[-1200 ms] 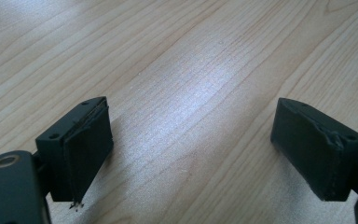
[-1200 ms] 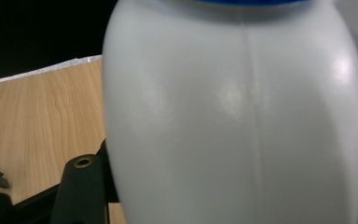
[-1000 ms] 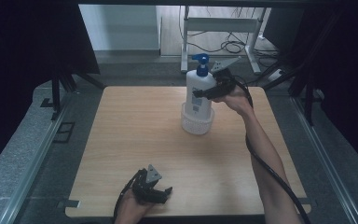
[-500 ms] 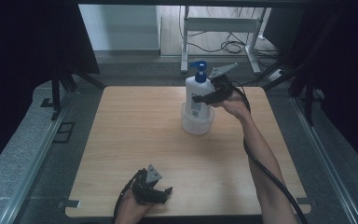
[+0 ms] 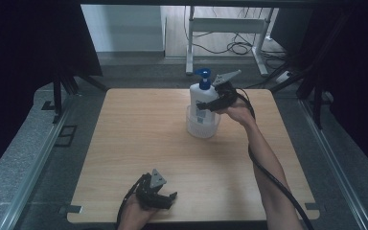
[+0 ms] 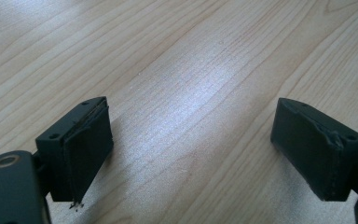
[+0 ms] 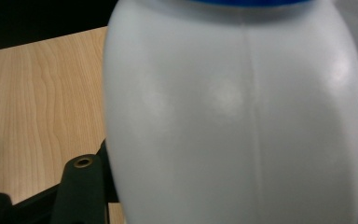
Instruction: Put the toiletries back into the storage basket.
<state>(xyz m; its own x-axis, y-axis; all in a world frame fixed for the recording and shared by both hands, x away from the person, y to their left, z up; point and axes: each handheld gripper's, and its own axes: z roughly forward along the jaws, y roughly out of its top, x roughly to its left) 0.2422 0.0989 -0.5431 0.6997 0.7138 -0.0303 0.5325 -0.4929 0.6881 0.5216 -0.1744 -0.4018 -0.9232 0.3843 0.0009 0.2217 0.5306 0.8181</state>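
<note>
High view: right gripper [image 5: 216,101] grasps the bottle [image 5: 201,101], its base in the cup [image 5: 202,125], far right. Lower it straight, keeping it upright. Left gripper [image 5: 159,197] rests released, near.

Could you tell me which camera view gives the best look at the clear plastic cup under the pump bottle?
The high view: the clear plastic cup shows whole on the wooden table, with the white pump bottle with a blue pump standing in it. The right gripper view gives the bottle's white body close up; the left gripper view gives bare wood.
</note>
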